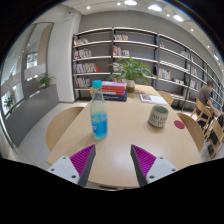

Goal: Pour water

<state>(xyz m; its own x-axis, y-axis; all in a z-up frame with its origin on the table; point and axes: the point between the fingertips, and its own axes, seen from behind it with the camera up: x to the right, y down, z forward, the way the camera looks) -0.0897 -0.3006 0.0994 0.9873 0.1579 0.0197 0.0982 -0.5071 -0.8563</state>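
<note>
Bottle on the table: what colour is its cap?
Blue, on the clear bottle, seen in the gripper view.

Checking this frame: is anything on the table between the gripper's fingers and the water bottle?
No. In the gripper view, only bare wooden table lies between the open gripper and the water bottle. The cup stands off to the right.

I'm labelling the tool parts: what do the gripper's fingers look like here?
The gripper has two pale grey, blocky fingers. Each bears a magenta pad with a fine ribbed texture on its inner face. No cables, markings or sleeve show.
</note>
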